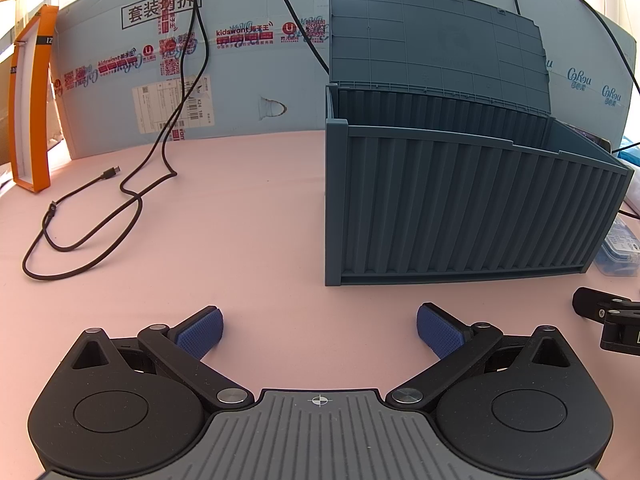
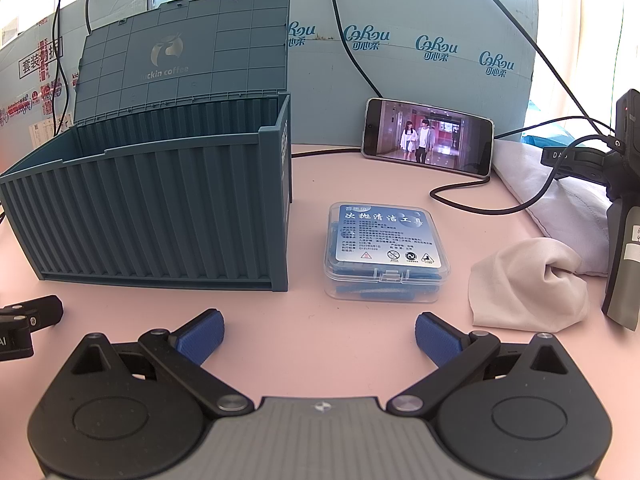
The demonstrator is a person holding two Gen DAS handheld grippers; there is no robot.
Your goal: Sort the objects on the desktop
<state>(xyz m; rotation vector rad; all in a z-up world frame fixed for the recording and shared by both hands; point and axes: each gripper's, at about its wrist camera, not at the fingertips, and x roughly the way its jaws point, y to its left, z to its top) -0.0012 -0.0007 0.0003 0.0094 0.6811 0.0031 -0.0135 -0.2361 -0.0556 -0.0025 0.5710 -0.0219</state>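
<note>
A blue-grey container-shaped storage box (image 1: 460,208) stands on the pink desk with its lid up; it also shows in the right wrist view (image 2: 160,208). A clear plastic case of cleaning tools (image 2: 384,252) lies right of the box, ahead of my right gripper (image 2: 318,338), which is open and empty. A crumpled white cloth (image 2: 528,284) lies right of the case. A black cable (image 1: 92,216) loops on the desk at the left. My left gripper (image 1: 318,330) is open and empty, short of the box.
A phone (image 2: 428,136) playing video leans on the blue cardboard wall (image 1: 240,64) at the back. An orange frame (image 1: 32,100) stands far left. A grey-white cushion (image 2: 560,208) and a black camera mount (image 2: 620,200) sit at the right.
</note>
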